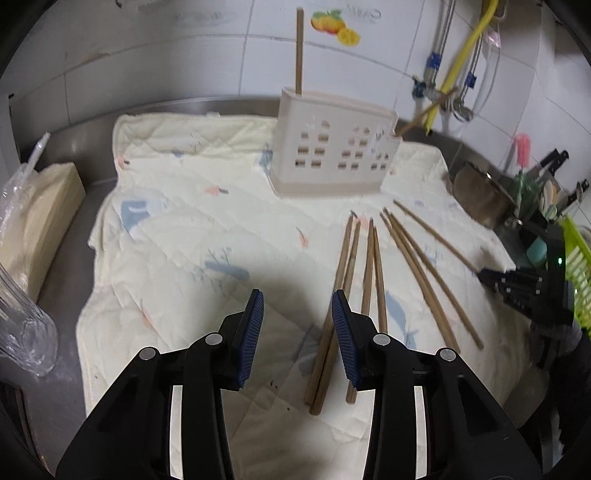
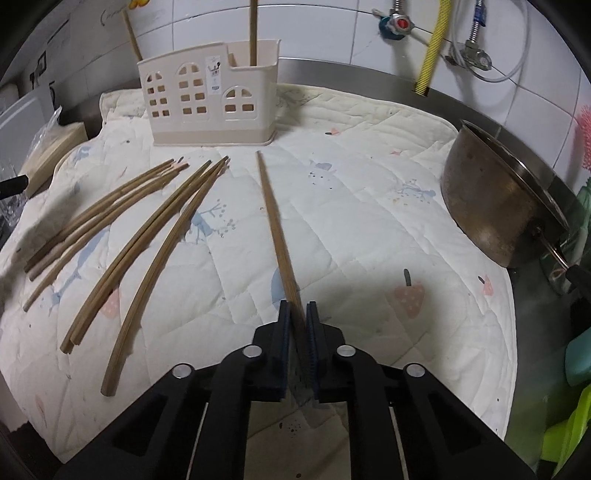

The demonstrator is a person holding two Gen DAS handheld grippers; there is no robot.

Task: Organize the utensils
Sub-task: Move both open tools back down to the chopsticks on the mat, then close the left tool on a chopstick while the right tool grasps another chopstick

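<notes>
A beige utensil holder (image 1: 332,147) (image 2: 210,99) with window cut-outs stands at the back of a quilted cloth (image 1: 192,236) (image 2: 369,229), with two chopsticks (image 1: 299,51) (image 2: 253,33) upright in it. Several wooden chopsticks (image 1: 369,277) (image 2: 140,236) lie loose on the cloth. My left gripper (image 1: 297,332) is open and empty, just left of the loose chopsticks. My right gripper (image 2: 298,317) is shut on one chopstick (image 2: 275,225) that points toward the holder; it also shows in the left wrist view (image 1: 491,277) at the right.
A metal pot (image 2: 495,199) (image 1: 480,192) stands at the cloth's right edge. A tissue pack (image 1: 33,214) and clear plastic cups (image 1: 22,314) are on the left. A green rack (image 1: 580,273) is far right. Tiled wall with pipes (image 2: 432,44) lies behind.
</notes>
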